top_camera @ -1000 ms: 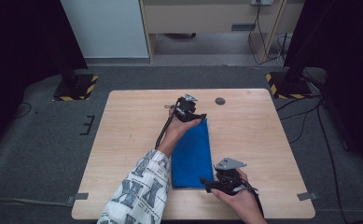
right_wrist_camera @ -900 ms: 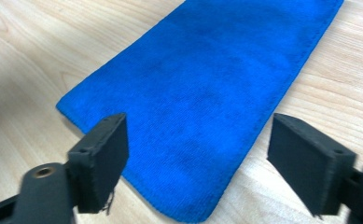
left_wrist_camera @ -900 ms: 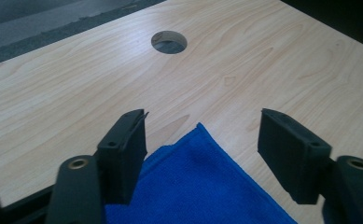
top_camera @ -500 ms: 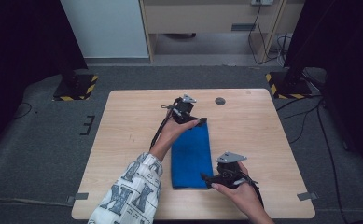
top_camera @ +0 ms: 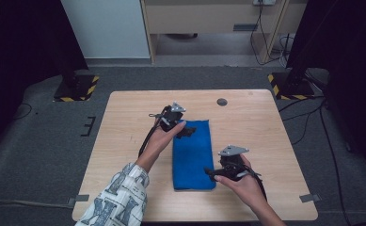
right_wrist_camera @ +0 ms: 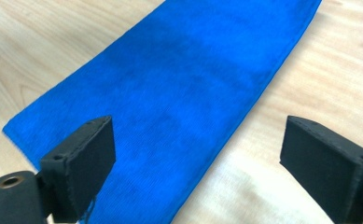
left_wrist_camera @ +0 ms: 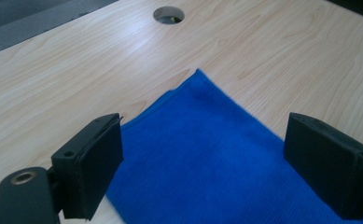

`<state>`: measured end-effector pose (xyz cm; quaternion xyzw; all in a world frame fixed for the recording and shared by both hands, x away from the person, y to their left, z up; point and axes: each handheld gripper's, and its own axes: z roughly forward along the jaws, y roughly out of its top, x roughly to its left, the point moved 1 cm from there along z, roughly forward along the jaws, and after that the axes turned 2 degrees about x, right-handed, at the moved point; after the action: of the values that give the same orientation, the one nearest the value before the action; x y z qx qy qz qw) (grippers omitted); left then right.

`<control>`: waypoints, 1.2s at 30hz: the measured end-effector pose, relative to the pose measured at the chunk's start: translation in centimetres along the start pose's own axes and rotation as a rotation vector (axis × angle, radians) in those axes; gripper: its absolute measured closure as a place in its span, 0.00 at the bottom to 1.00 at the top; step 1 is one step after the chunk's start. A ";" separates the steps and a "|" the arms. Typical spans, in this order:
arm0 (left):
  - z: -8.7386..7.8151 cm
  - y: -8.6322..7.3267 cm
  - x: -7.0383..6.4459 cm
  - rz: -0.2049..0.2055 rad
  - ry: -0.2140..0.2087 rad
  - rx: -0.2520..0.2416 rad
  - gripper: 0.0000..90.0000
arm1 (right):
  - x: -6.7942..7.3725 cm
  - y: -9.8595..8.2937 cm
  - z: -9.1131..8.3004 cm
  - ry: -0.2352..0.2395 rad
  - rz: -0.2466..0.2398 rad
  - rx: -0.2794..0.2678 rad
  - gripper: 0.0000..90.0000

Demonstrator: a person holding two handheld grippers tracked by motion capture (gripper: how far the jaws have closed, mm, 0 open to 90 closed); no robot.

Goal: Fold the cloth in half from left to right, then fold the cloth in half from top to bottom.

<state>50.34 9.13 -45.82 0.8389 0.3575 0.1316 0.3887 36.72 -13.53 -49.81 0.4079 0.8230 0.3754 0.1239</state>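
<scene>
Bare wood and grey floor
A light wooden table (top_camera: 124,141) carries a round dark cable hole (top_camera: 222,101) toward one o'clock; yellow-black striped stand bases (top_camera: 77,89) sit on grey carpet (top_camera: 39,155).

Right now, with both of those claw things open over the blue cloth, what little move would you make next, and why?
Probably lower both grippers and shut them on the blue cloth. It lies flat as a long folded strip on the table. The left gripper hangs open over its far end, the right gripper open over its near end, neither gripping it, so pinching both ends seems the likely start of another fold.
</scene>
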 end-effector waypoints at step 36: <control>-2.1 -2.2 3.7 -0.064 0.077 -0.002 0.16 | -8.3 11.3 4.8 -0.093 -0.023 -0.016 0.38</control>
<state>50.86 13.91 -46.24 0.8209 0.3987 0.1518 0.3796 50.99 -13.10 -45.87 0.4147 0.8178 0.3611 0.1697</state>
